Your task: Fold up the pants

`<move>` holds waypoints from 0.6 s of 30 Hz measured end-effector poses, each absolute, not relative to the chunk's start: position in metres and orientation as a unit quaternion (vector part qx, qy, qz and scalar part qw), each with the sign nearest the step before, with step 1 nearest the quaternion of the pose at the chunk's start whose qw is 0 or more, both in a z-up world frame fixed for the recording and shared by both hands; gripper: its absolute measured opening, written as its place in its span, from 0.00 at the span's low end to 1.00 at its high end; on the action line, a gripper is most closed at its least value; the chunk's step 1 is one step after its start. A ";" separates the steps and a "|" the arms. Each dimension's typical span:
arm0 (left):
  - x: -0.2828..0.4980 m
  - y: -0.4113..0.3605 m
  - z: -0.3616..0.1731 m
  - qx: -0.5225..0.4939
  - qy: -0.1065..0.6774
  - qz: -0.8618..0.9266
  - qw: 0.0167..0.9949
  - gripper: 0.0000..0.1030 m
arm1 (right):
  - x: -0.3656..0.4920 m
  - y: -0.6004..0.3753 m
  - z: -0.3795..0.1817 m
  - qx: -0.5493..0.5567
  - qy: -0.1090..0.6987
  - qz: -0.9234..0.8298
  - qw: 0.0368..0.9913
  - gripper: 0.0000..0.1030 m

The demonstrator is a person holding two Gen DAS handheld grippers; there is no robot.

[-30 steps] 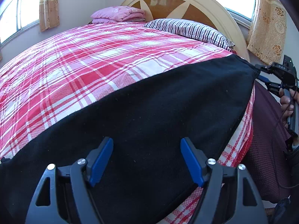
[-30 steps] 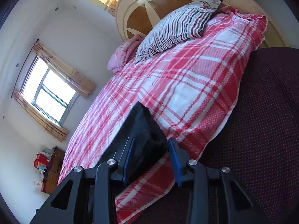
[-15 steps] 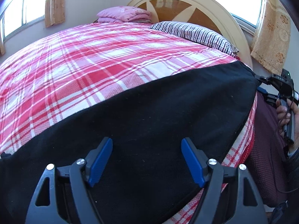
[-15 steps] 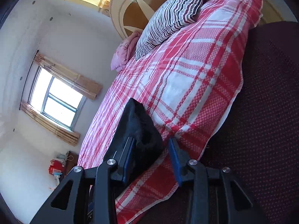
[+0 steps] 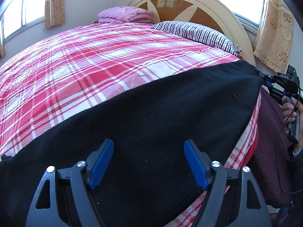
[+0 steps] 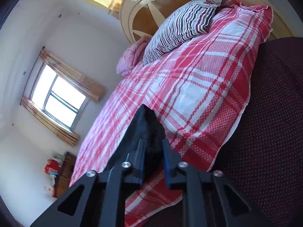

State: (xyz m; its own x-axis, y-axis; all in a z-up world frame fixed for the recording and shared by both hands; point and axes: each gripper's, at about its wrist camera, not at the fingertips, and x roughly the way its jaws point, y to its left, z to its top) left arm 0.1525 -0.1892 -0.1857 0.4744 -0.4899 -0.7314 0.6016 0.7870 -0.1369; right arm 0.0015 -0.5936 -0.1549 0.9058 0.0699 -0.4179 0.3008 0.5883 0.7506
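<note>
On the bed, right hand-held gripper (image 6: 153,151) just closed, clamping black pants (image 5: 151,113); left (image 5: 148,162) gapes.

Red plaid bedspread (image 5: 98,71), striped pillow (image 5: 193,32), folded pink blanket (image 5: 125,15), curved headboard (image 5: 189,5)

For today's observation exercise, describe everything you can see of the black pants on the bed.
The black pants are plain, matte, soft cloth flecked with lint, spread flat in a broad band across the red plaid bedspread near the bed's edge. The right gripper has just been closing; its fingers pinch a bunched corner, lifting it slightly. The left gripper hangs open over the middle of the cloth, gripping nothing.
</note>
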 end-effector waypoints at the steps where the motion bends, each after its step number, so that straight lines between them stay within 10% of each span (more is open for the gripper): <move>1: 0.152 -0.189 -0.186 0.069 0.402 -0.318 0.856 0.77 | 0.002 -0.594 -0.155 0.448 0.211 -0.068 0.866 0.14; 18: 0.151 -0.182 -0.187 0.067 0.406 -0.310 0.857 0.77 | -0.003 -0.576 -0.122 0.384 0.189 -0.066 0.901 0.11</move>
